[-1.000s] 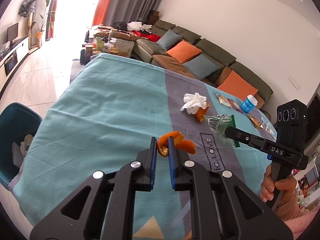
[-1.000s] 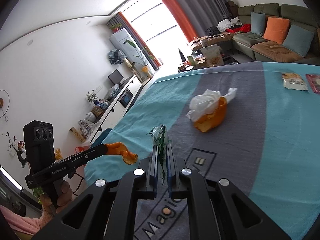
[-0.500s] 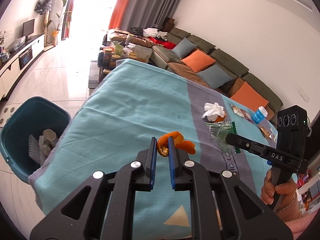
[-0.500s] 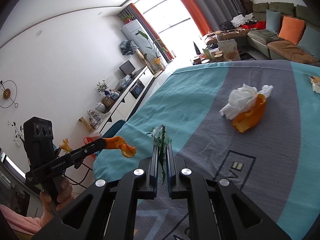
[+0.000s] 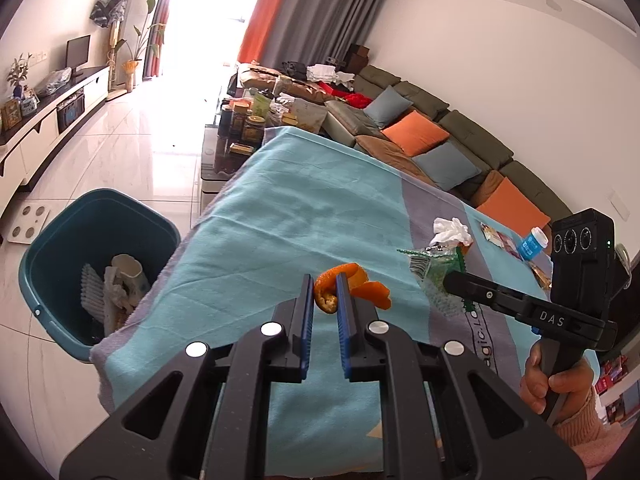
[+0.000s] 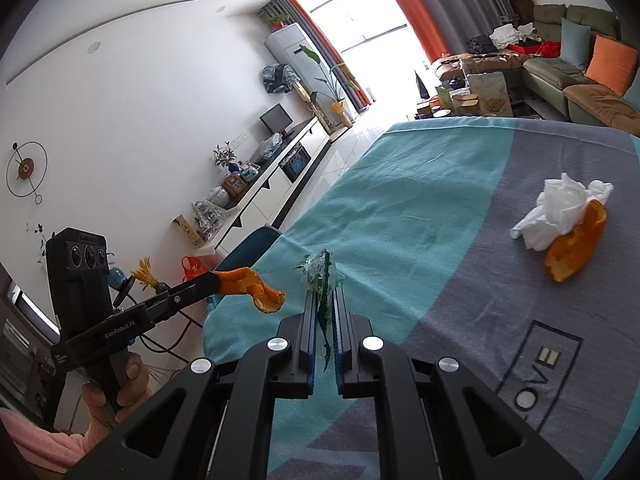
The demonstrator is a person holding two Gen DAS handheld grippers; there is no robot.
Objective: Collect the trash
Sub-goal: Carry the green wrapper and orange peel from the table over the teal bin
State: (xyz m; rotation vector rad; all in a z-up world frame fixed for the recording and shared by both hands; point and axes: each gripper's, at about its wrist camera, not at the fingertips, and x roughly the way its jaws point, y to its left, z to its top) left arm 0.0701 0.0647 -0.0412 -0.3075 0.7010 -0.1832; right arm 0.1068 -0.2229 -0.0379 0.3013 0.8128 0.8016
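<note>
still pinched in the left gripper (image 5: 325,294), the peel (image 5: 348,286) hangs above the cloth (image 5: 288,220), now nearer the bin (image 5: 64,248), which shows more fully than before. right gripper (image 6: 324,312) stays clamped on the wrapper (image 6: 320,276); tissue (image 6: 560,208) has receded.

Ahead of my claws stretches a table under a teal-and-grey cloth (image 5: 304,216). On it, beyond my right claw, a crumpled tissue (image 6: 560,210) rests against an orange peel (image 6: 576,246).
</note>
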